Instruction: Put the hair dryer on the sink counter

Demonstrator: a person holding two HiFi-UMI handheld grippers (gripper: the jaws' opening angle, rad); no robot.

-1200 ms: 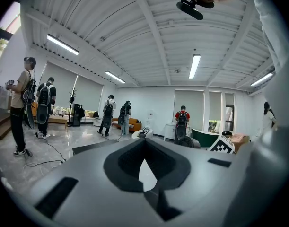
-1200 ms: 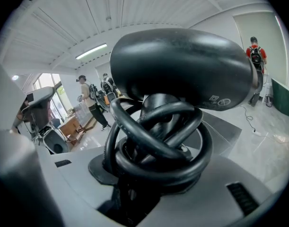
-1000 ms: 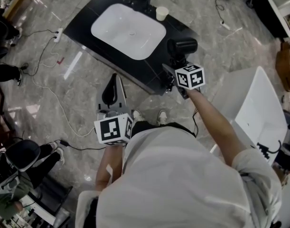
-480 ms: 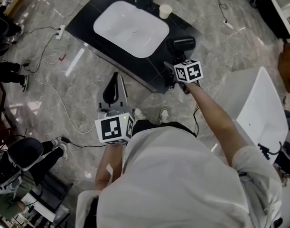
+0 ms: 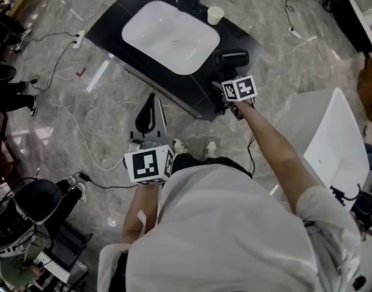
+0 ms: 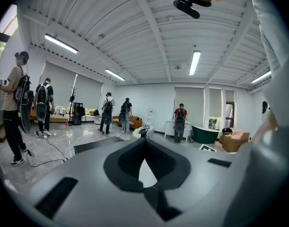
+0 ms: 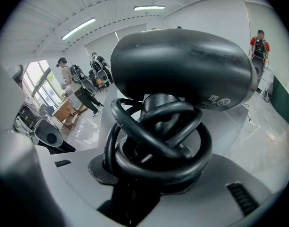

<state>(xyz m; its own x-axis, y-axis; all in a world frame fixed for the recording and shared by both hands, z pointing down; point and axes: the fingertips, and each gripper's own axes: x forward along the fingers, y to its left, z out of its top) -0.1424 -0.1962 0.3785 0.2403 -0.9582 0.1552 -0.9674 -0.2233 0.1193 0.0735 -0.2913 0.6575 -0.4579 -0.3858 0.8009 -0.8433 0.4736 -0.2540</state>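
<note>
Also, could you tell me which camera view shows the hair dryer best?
The right gripper view: the black hair dryer fills it, coiled cord clear. The head view shows it small, from above, at the right edge of the sink counter. The left gripper view misses it.

A grey marble floor (image 5: 58,157) spreads below, with a white power strip (image 5: 80,39) at the far left and a thin white cable (image 5: 82,142) snaking from that side toward the near side. A paper cup (image 5: 215,14) stands at the far edge, and a white tabletop (image 5: 332,139) fills the right. Across the room, under long ceiling lights (image 6: 195,63), people with black backpacks (image 6: 108,112) stand on the far side. One, in a red top (image 6: 180,119), is just left of a dark green bathtub (image 6: 204,134), and an orange sofa (image 6: 133,122) sits further left.
</note>
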